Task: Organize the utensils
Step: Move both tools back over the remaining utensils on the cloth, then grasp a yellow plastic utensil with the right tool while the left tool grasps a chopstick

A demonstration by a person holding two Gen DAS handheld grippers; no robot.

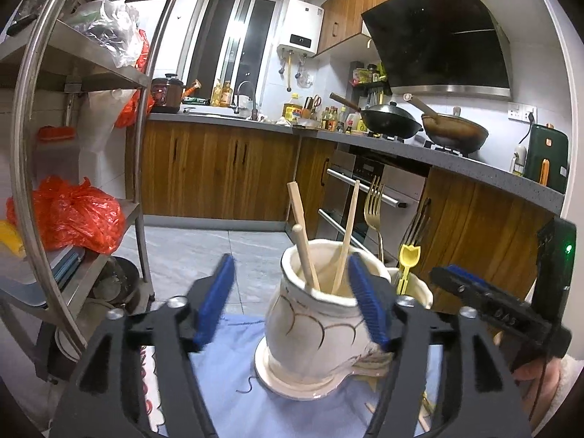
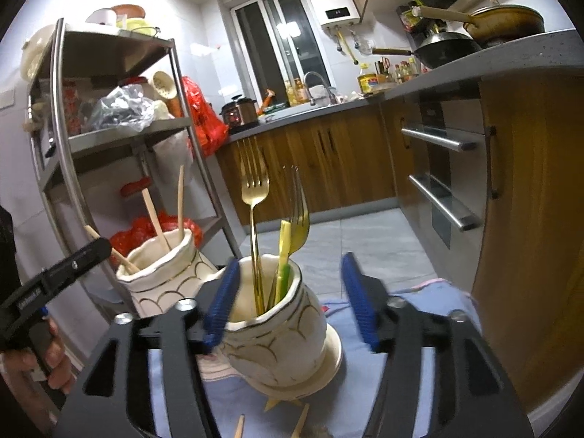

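A: Which step were we on?

B: Sorting, as we judged it. We had two cream vases on the blue cloth [image 1: 233, 394] over the surface. The chopstick vase [image 1: 314, 321] held three wooden chopsticks [image 1: 348, 231]; the fork vase [image 2: 281, 328] held two gold forks [image 2: 253, 189] and a yellow utensil [image 2: 284, 252].

A: And our jaws?

B: Both pairs stood apart, gripping nothing. The left gripper [image 1: 292, 303] hovered at the chopstick vase, the right gripper [image 2: 292, 299] around the fork vase's rim.

A: What did the next move call for?

B: Loose sticks [image 2: 239, 427] lay on the cloth below the fork vase, two at least. We reckoned one gripper had to dip and close on one.
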